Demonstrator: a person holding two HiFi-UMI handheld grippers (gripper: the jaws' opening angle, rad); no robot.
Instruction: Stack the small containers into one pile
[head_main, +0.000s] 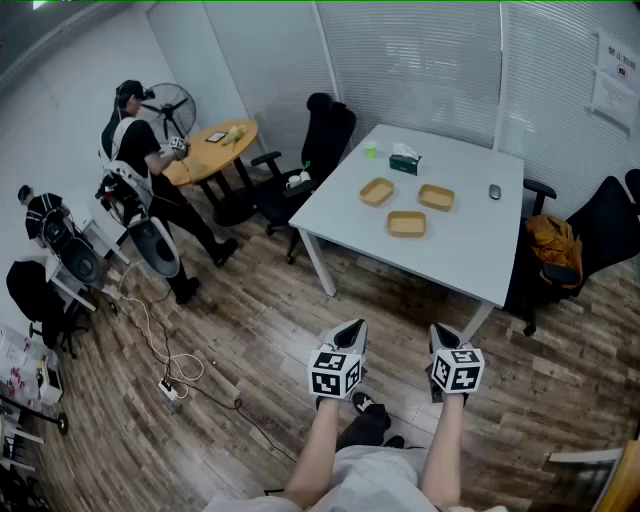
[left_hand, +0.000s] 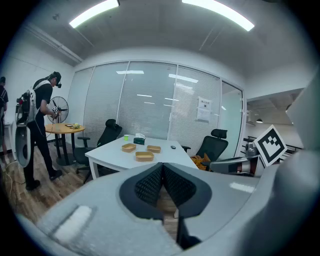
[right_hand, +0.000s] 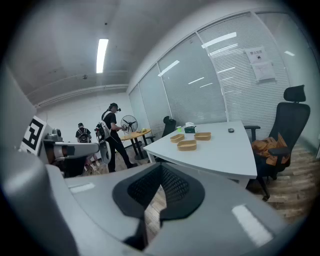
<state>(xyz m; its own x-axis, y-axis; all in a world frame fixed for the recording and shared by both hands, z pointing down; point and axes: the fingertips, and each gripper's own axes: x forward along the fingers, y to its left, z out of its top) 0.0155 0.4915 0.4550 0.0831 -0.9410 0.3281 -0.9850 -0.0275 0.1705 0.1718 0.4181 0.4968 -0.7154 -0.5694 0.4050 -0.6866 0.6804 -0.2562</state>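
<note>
Containers (head_main: 406, 223), three, lie apart midway between the table's (head_main: 450, 270) near and far edges, none stacked yet. The left tool (head_main: 352, 330) and right tool (head_main: 441, 335) hang closed and empty over the floor (head_main: 250, 340), well short of the table. The approach is probably the step in hand. Next, a tool must open and reach one container.

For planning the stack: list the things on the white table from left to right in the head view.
Left container → nearest container → right container → mouse. The green cup and tissue box overlap these, so they are left out.
</note>
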